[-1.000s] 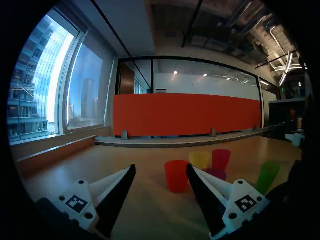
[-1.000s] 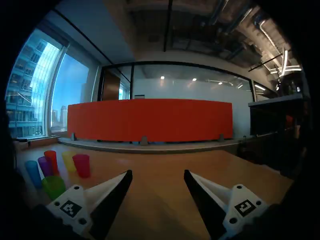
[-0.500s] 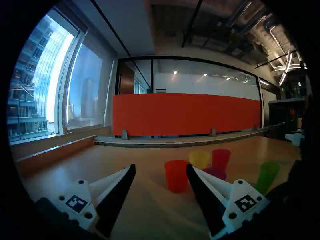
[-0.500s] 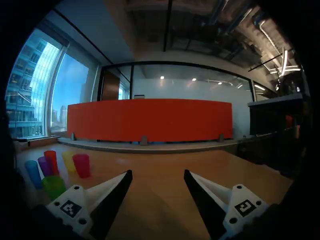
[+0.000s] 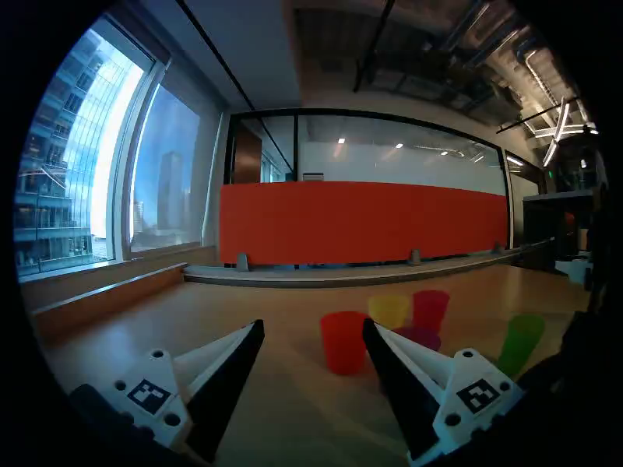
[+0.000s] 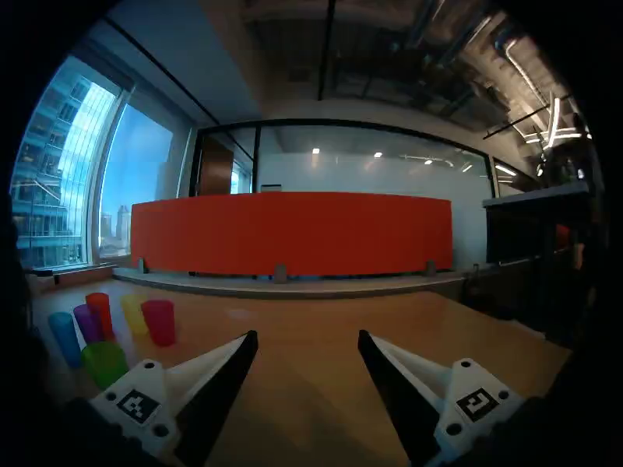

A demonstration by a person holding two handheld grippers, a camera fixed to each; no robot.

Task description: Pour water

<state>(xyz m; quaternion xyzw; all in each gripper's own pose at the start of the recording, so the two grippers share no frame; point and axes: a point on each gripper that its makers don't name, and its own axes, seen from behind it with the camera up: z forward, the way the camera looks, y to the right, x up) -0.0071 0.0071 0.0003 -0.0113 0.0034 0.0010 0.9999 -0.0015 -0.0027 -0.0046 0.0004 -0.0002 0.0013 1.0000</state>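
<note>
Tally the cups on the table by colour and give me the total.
Blue cup: 1
Purple cup: 1
Orange cup: 1
Yellow cup: 1
Pink cup: 1
Green cup: 1
Total: 6 cups

A wooden table point(image 5: 296, 405) is stretching out ahead of the left gripper point(image 5: 312, 321), and plastic cups are standing upright on it. A red cup point(image 5: 343, 341) is sitting just ahead, between the fingers. A yellow cup point(image 5: 388, 310) and a pink cup point(image 5: 430, 308) are standing behind it. A purple cup point(image 5: 420, 336) is peeking out past one finger, and a green cup point(image 5: 520, 341) is standing farther right. Seen from the right gripper point(image 6: 307, 333), the cluster, including a blue cup point(image 6: 64, 336), is sitting ahead and well to the left.
</note>
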